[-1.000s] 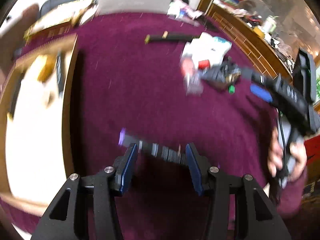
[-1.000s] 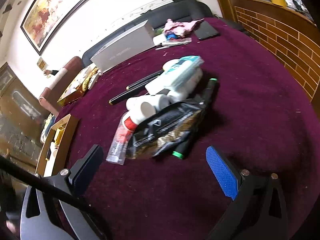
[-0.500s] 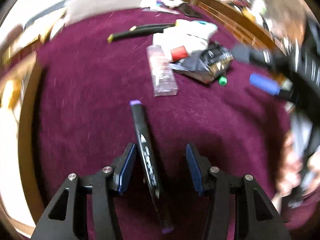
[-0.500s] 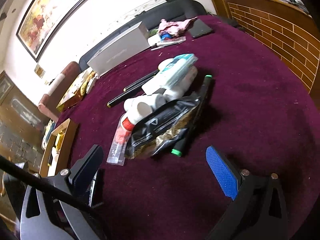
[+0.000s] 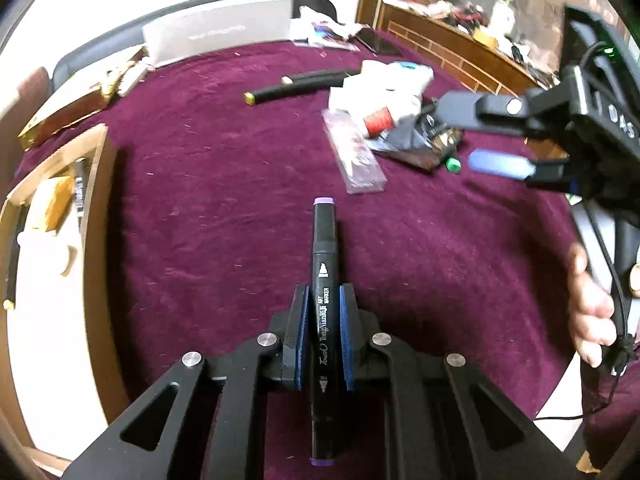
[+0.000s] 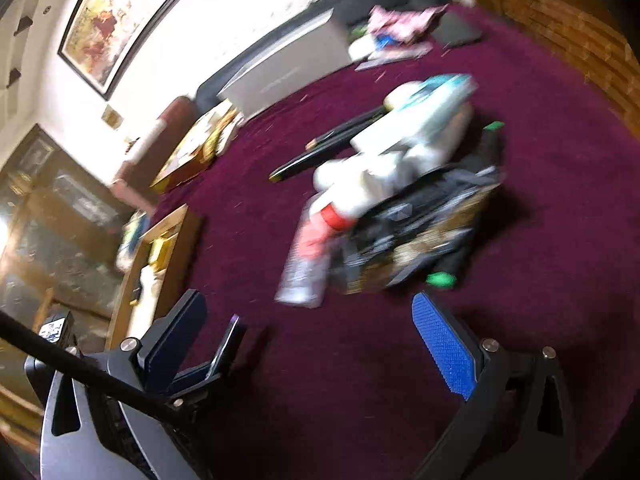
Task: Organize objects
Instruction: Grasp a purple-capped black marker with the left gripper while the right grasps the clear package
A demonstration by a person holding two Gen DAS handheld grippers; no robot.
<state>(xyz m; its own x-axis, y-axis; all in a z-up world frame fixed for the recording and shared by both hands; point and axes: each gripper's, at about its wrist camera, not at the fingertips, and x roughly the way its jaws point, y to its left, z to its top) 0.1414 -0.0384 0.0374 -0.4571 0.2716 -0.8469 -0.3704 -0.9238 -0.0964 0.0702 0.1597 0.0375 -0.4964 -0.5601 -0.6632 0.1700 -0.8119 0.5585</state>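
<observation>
My left gripper [image 5: 324, 300] is shut on a black art marker with purple end caps [image 5: 323, 256], gripped at its middle and pointing straight ahead over the maroon tablecloth [image 5: 224, 184]. My right gripper [image 6: 320, 320] is open and empty; it also shows in the left wrist view [image 5: 476, 132]. It hovers just in front of a pile [image 6: 400, 192] of white bottles, a black pouch, a green-capped marker [image 6: 440, 278] and a clear packet [image 5: 356, 156]. The held marker's tip shows in the right wrist view [image 6: 230, 340].
A wooden tray [image 5: 98, 208] with small items sits at the table's left edge. Two dark pens [image 5: 296, 84] lie behind the pile. A long white box [image 5: 216, 36] and a gold box [image 5: 76, 100] stand at the back. A brick ledge [image 6: 580, 40] borders the right.
My left gripper has closed on the purple-capped marker, which turned from lying crosswise to pointing straight ahead. My right gripper has moved closer to the pile.
</observation>
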